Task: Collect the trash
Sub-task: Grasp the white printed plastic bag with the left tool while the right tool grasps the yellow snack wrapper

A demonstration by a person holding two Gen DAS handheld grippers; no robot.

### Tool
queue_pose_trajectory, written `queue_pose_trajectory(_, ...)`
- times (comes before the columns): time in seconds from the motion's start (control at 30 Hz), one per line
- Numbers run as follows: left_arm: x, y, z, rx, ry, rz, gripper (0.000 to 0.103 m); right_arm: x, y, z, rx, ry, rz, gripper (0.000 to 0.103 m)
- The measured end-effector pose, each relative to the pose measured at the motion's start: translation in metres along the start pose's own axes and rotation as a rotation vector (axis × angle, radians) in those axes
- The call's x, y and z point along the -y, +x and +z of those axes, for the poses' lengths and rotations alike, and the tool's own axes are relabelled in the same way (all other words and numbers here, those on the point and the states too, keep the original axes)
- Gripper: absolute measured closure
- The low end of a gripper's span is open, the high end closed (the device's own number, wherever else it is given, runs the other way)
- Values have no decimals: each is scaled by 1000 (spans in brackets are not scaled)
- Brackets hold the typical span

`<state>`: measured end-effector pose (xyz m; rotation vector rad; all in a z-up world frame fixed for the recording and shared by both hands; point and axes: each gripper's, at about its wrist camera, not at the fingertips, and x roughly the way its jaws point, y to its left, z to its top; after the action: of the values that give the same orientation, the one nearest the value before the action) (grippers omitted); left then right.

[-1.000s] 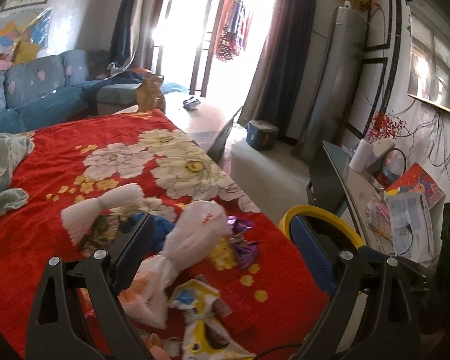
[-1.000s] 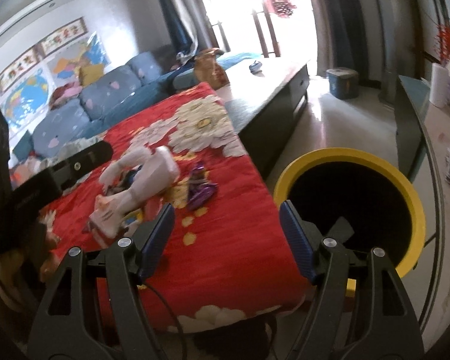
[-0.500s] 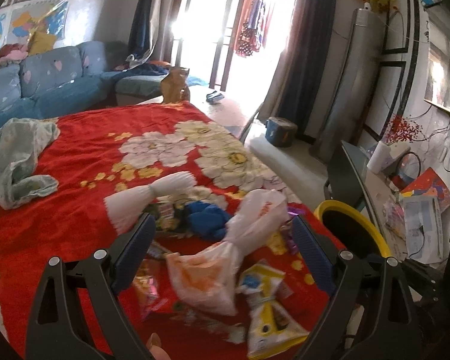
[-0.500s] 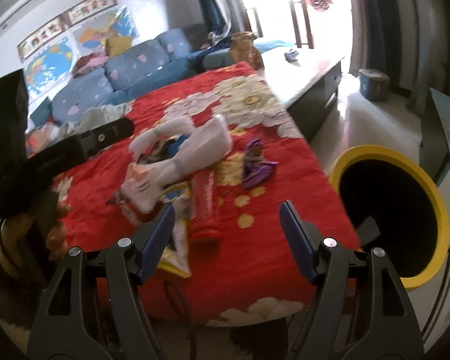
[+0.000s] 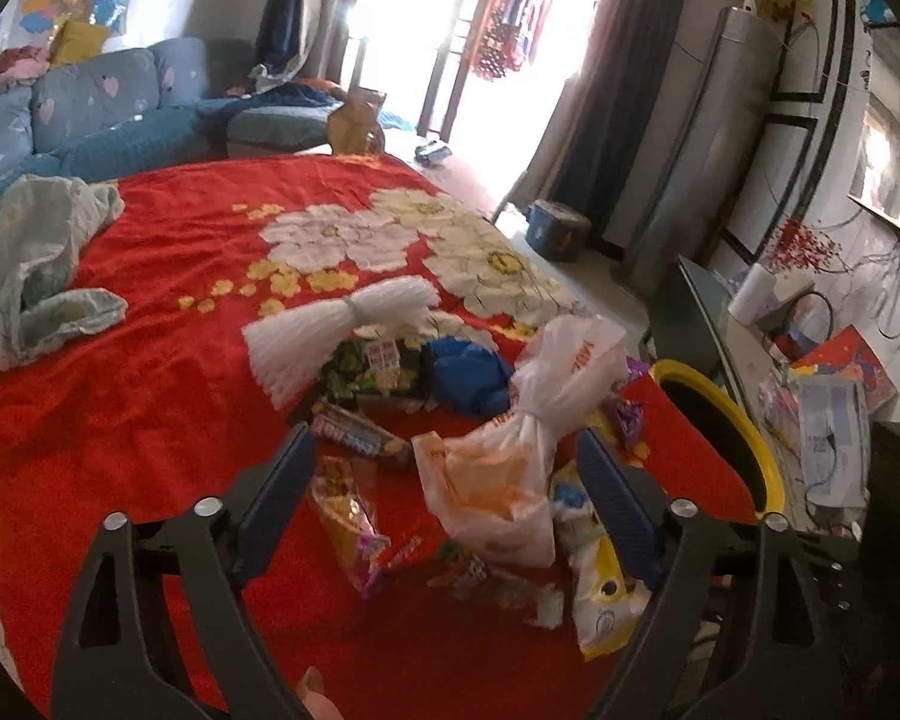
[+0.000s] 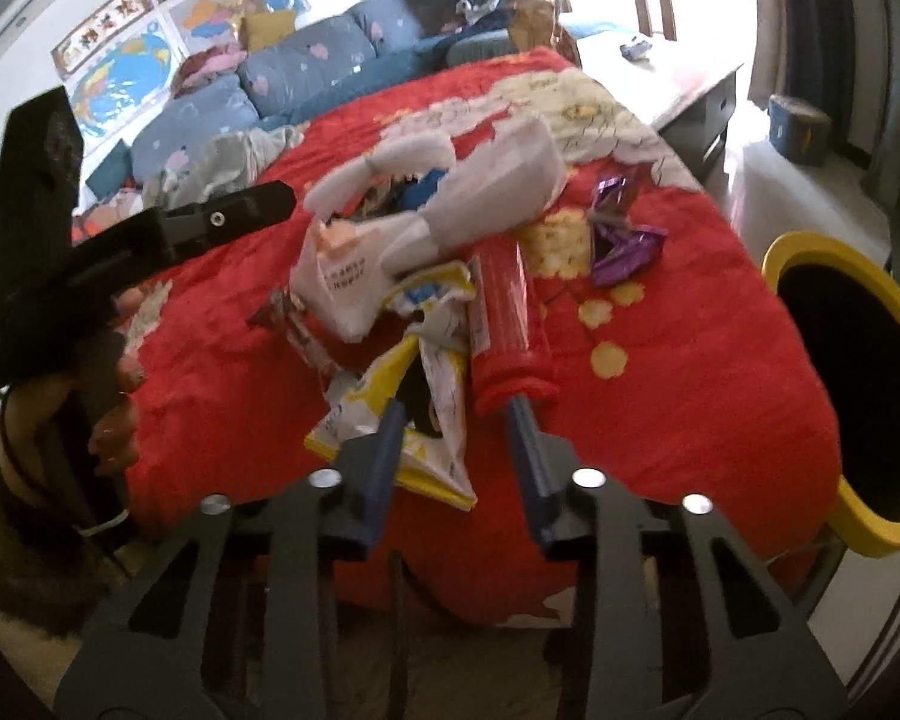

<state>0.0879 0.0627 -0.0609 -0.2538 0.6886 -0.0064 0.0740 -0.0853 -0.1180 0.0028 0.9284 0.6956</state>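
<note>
A pile of trash lies on the red flowered blanket (image 5: 150,390). It holds a white and orange plastic bag (image 5: 498,480), a white foam net (image 5: 342,324), a blue crumpled piece (image 5: 468,372) and snack wrappers. My left gripper (image 5: 444,462) hovers over the bag, its jaws wide and closing a little, touching nothing. My right gripper (image 6: 456,414) is low at the blanket's near edge with its jaws closing. A yellow and white wrapper (image 6: 426,384) lies between them, and a red tube pack (image 6: 504,324) lies just ahead. I see no pad pressing on the wrapper.
A black bin with a yellow rim (image 6: 810,252) stands off the blanket's right edge. A purple wrapper (image 6: 624,240) lies near that edge. A pale cloth (image 5: 30,264) is at the far left and a blue sofa (image 5: 90,108) behind. A cluttered desk (image 5: 828,420) stands beyond the bin.
Both grippers swung from the bin toward the trash pile and sank closer to it. The right jaws narrowed around the yellow wrapper. The left jaws narrowed slightly.
</note>
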Motion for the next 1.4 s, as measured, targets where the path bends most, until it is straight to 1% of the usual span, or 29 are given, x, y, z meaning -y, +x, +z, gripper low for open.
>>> queue_pose_trajectory(0.13,3,4,-3,-24,11,-41,31,-2,8,-5,-34,-1,11,88)
queue_pose_trajectory(0.27,2,17,-6,-69,1,-63,39,-1,17,-4,-58,11,21,93)
queue_pose_trajectory(0.37,-3,26,-8,-94,-32,-72,40,-1,20,-5,-62,13,28,94)
queue_pose_trajectory(0.47,-10,37,-6,-124,-75,-104,41,0,22,-4,-63,13,33,96)
queue_pose_trajectory(0.57,-13,43,-3,-133,-100,-130,48,0,21,-4,-58,12,33,98)
queue_pose_trajectory(0.63,-15,48,1,-143,-114,-142,50,2,22,-3,-56,17,33,99)
queue_pose_trajectory(0.67,-15,50,2,-152,-120,-146,54,2,21,-3,-54,19,34,100)
queue_pose_trajectory(0.7,-16,52,4,-160,-128,-151,62,2,20,-3,-52,20,37,101)
queue_pose_trajectory(0.73,-16,54,5,-166,-135,-156,64,2,20,-3,-51,20,43,101)
queue_pose_trajectory(0.8,-17,54,7,-159,-141,-149,78,1,18,-3,-47,15,46,101)
queue_pose_trajectory(0.9,-16,50,10,-147,-137,-151,84,-2,15,-2,-37,9,50,102)
queue_pose_trajectory(1.07,-12,34,17,-83,-123,-149,89,-4,4,1,3,-6,44,102)
queue_pose_trajectory(1.4,1,-6,40,60,-101,-166,91,1,-19,11,84,1,36,102)
